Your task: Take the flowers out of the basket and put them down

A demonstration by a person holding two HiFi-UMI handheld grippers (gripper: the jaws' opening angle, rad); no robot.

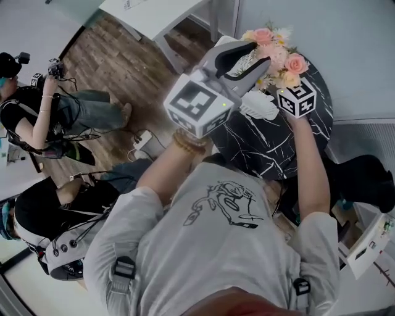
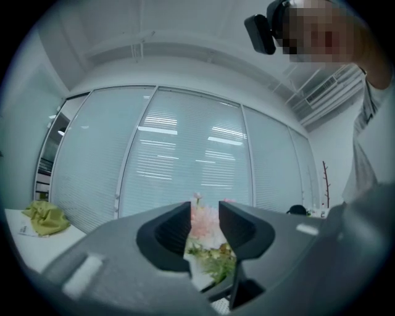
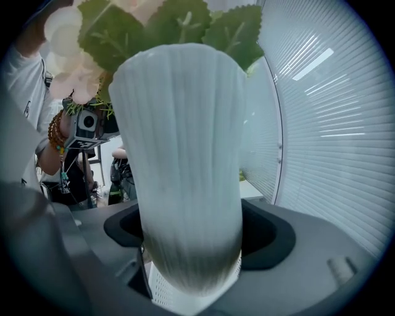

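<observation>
A bouquet of pink and cream flowers (image 1: 281, 52) stands in a white ribbed wrap (image 3: 185, 154) over the round black marble table (image 1: 271, 148). My right gripper (image 3: 188, 228) is shut on that wrap, one jaw on each side; in the head view only its marker cube (image 1: 297, 99) shows, below the blooms. A white perforated basket (image 3: 185, 295) sits just under the wrap, and its white rim (image 1: 259, 106) shows on the table. My left gripper (image 1: 258, 57) points level at the flowers (image 2: 203, 219) with a narrow gap between its jaws and nothing in it.
Two people with gear are on the wooden floor at the left (image 1: 37, 111) (image 1: 55, 210). A white table (image 1: 154, 15) stands at the back. A glass wall with blinds lies beyond the flowers, and a yellow-green cloth (image 2: 46, 216) lies on a white surface.
</observation>
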